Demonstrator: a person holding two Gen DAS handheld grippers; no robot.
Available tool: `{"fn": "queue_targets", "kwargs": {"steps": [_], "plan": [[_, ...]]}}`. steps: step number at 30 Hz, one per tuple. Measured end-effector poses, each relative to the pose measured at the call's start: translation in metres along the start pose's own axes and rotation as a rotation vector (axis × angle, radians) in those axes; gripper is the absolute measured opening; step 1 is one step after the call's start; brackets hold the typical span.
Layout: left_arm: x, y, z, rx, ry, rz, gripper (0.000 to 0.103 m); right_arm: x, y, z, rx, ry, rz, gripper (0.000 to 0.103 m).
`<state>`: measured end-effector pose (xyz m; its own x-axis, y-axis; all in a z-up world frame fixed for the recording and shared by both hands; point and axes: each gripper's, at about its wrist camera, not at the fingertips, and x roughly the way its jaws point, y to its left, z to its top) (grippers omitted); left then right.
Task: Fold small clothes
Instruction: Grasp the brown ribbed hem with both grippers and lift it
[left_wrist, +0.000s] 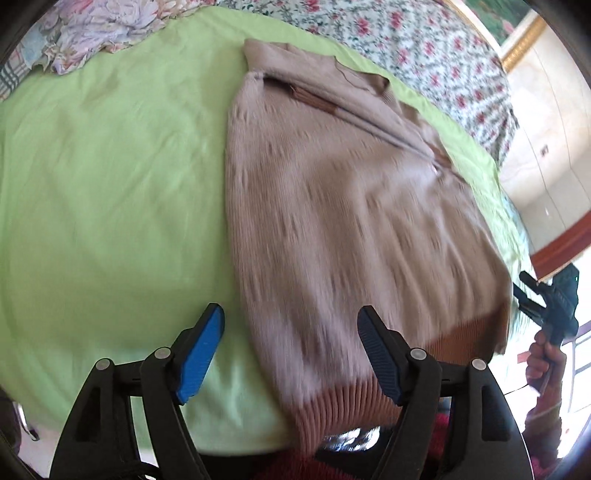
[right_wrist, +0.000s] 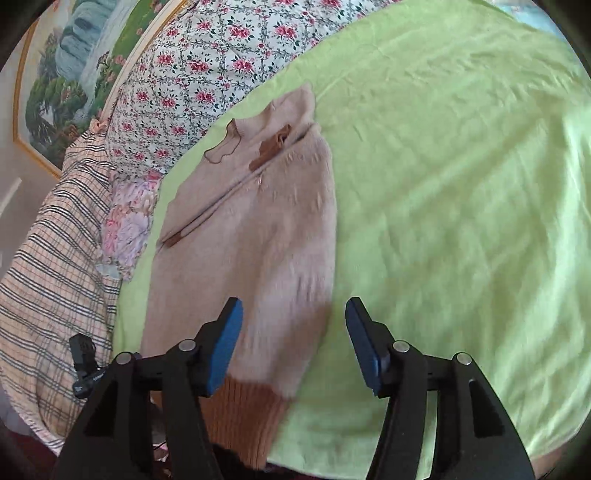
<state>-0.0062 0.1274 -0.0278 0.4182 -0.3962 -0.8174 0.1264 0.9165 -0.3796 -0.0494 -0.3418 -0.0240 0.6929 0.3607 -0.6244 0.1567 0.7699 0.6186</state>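
Observation:
A beige knit sweater (left_wrist: 332, 206) with a brown ribbed hem lies flat on a light green sheet (left_wrist: 110, 184), sleeves folded in, collar at the far end. My left gripper (left_wrist: 291, 325) is open and empty, hovering over the hem's left corner. The right gripper shows at the right edge of the left wrist view (left_wrist: 546, 299), held by a hand. In the right wrist view the sweater (right_wrist: 251, 229) lies left of centre on the sheet (right_wrist: 461, 184). My right gripper (right_wrist: 293, 317) is open and empty above the sweater's lower right edge.
A floral quilt (right_wrist: 207, 62) and a plaid cloth (right_wrist: 55, 266) lie beyond the sheet's left side. A crumpled floral cloth (left_wrist: 96, 29) sits at the far left. A framed painting (right_wrist: 66, 74) hangs on the wall. Bare green sheet lies on both sides of the sweater.

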Motion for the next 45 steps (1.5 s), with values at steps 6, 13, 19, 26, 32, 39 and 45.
{"fn": "queue_targets", "kwargs": {"steps": [6,13,19,26,32,39,45], "plan": [[0.003,-0.016,-0.034,0.006,0.008,-0.051,0.08,0.011,0.01,-0.025,-0.03,0.044,0.072,0.058],[0.004,-0.013,-0.034,-0.039,-0.037,-0.102,0.066,0.012,0.009,-0.03,-0.019,0.062,0.12,0.011],[0.0,-0.003,-0.028,-0.062,-0.039,-0.139,0.006,-0.039,-0.001,-0.024,-0.009,-0.067,0.144,0.007],[-0.002,0.005,-0.026,-0.04,-0.03,-0.143,0.007,-0.026,-0.019,-0.024,-0.014,-0.014,0.088,0.007],[0.01,0.015,-0.032,-0.091,0.042,-0.246,0.043,-0.021,-0.033,-0.026,0.005,0.022,0.118,0.025],[0.014,-0.018,-0.033,0.039,0.014,-0.208,0.052,-0.007,-0.004,-0.033,-0.156,0.068,0.131,0.059],[0.013,-0.014,-0.037,0.055,0.009,-0.213,0.009,0.005,-0.005,-0.038,-0.157,0.104,0.142,0.008]]}}
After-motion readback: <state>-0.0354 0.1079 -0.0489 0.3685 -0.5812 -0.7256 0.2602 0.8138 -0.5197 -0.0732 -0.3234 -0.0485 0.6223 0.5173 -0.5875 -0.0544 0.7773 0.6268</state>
